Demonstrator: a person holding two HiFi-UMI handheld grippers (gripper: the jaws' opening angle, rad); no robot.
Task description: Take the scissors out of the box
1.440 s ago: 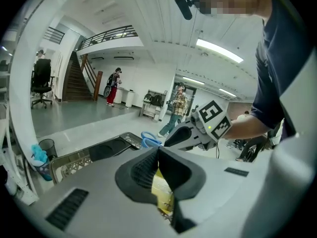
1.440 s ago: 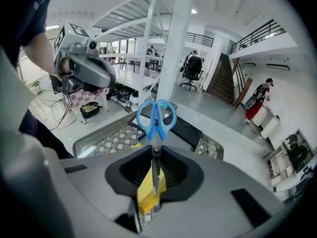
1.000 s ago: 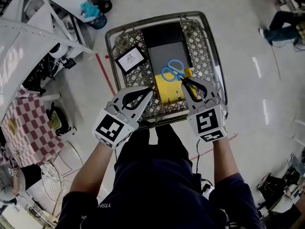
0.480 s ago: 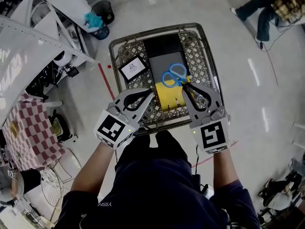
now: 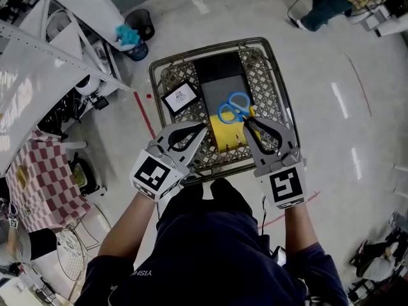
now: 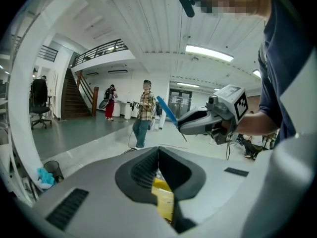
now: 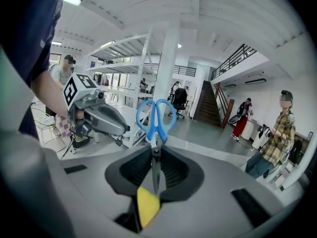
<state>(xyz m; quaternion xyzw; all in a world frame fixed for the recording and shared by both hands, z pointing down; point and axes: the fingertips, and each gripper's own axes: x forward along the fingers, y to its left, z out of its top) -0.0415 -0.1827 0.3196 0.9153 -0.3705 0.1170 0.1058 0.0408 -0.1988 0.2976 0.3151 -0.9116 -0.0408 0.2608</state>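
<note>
Above the glossy floor (image 5: 344, 171), right tongs (image 5: 250, 121) clamp scissors (image 5: 234, 107) over a wire basket (image 5: 210, 46); left tongs (image 5: 203, 127) closed, empty

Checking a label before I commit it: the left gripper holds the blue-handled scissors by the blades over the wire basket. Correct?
Wrong gripper. The right gripper holds the scissors: the right gripper view shows its jaws clamped on the blades, with the blue handles sticking out ahead. The left gripper is shut on nothing. The rest stands: held by the blades, over the wire basket.
</note>
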